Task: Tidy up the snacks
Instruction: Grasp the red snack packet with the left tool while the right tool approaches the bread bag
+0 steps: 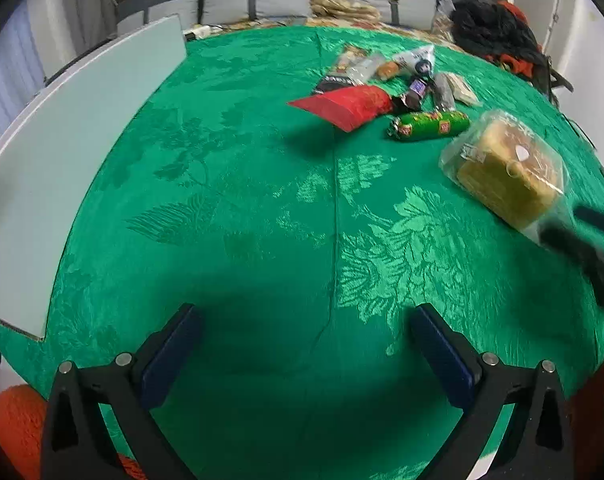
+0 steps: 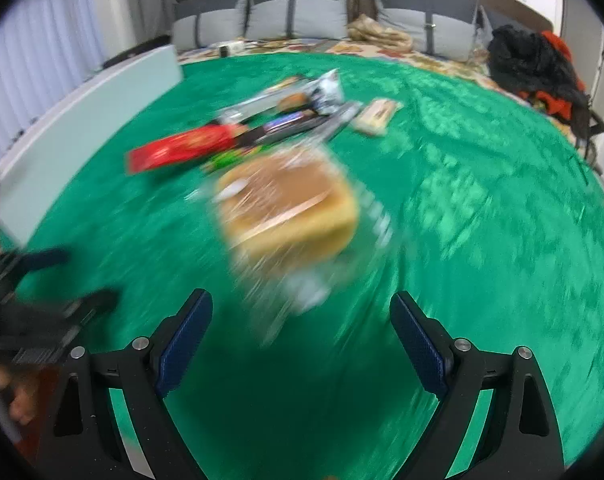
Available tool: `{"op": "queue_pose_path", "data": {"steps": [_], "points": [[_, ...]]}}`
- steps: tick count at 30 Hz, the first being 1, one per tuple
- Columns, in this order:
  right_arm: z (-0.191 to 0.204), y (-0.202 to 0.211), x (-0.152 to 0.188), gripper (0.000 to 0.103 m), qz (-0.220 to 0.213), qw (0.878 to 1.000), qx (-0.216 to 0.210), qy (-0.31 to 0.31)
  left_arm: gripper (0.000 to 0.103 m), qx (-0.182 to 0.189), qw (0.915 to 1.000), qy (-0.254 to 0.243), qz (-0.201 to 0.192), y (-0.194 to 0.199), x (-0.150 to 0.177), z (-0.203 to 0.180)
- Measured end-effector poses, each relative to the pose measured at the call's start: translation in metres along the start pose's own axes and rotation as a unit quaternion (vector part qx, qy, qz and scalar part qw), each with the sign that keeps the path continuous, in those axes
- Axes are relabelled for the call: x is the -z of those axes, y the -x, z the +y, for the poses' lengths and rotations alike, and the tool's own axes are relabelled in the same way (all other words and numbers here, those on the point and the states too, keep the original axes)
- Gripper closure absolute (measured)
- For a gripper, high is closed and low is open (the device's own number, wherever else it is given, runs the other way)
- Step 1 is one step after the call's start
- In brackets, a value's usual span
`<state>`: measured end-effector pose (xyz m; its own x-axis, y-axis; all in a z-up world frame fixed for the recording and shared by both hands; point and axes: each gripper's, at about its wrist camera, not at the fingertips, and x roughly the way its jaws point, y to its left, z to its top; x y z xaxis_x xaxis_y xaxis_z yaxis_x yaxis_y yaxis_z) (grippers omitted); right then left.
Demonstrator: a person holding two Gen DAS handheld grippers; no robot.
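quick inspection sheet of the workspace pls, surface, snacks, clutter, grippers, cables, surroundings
surface: green patterned tablecloth, pale board along its left edge
job's things: bagged bread nearest; red packet, green roll and small wrappers piled beyond
clutter: nothing seen
grippers: left gripper open, empty; right gripper open, empty, facing the bread, view blurred
cables: nothing seen
surroundings: grey cushions, dark clothes heap
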<state>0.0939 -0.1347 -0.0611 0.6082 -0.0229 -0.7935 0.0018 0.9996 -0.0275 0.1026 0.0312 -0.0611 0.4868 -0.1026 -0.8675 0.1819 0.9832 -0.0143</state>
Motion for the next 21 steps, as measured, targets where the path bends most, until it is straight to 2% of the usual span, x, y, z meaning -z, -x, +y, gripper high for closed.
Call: {"op": "queue_pose_path", "data": {"steps": [3, 4, 5, 7, 9, 12, 14, 15, 18, 20, 21], "points": [[-0.033, -0.004, -0.005, 0.011, -0.006, 0.997, 0.062, -0.035, 0.000, 0.013, 0.9990, -0.019, 0.039, 0.000, -0.005, 0.002], [-0.052, 0.000, -0.001, 0.011, -0.004, 0.994, 0.090, -0.055, 0.000, 0.028, 0.9978, -0.025, 0.054, 0.000, -0.010, 0.002], [-0.062, 0.004, 0.004, 0.011, -0.006, 0.993, 0.096, -0.068, 0.001, 0.049, 0.9969, -0.028, 0.055, 0.002, -0.015, 0.003], [-0.079, 0.018, 0.023, 0.010, -0.016, 0.992, 0.095, -0.084, 0.001, 0.081, 0.9956, -0.034, 0.031, 0.011, -0.037, 0.004], [-0.084, 0.026, 0.042, 0.010, -0.017, 0.992, 0.099, -0.082, 0.001, 0.076, 0.9954, -0.058, -0.003, 0.018, -0.069, -0.002], [-0.090, 0.028, 0.055, 0.010, 0.003, 0.991, 0.069, -0.112, 0.007, 0.072, 0.9942, -0.078, -0.015, 0.011, -0.114, -0.015], [-0.091, 0.031, 0.053, 0.010, -0.008, 0.991, 0.064, -0.116, 0.023, 0.074, 0.9939, -0.081, 0.009, -0.008, -0.140, -0.026], [-0.091, 0.030, 0.052, 0.010, -0.010, 0.991, 0.067, -0.112, 0.026, 0.074, 0.9936, -0.083, 0.022, -0.018, -0.148, -0.031], [-0.089, 0.023, 0.048, 0.010, -0.005, 0.991, 0.073, -0.113, 0.049, 0.062, 0.9917, -0.101, 0.050, -0.046, -0.158, -0.043], [-0.090, 0.019, 0.051, 0.011, 0.003, 0.990, 0.072, -0.123, 0.084, 0.052, 0.9914, -0.106, 0.057, -0.058, -0.155, -0.045], [-0.090, 0.019, 0.051, 0.011, 0.001, 0.990, 0.074, -0.121, 0.084, 0.057, 0.9920, -0.099, 0.054, -0.058, -0.152, -0.042]]}}
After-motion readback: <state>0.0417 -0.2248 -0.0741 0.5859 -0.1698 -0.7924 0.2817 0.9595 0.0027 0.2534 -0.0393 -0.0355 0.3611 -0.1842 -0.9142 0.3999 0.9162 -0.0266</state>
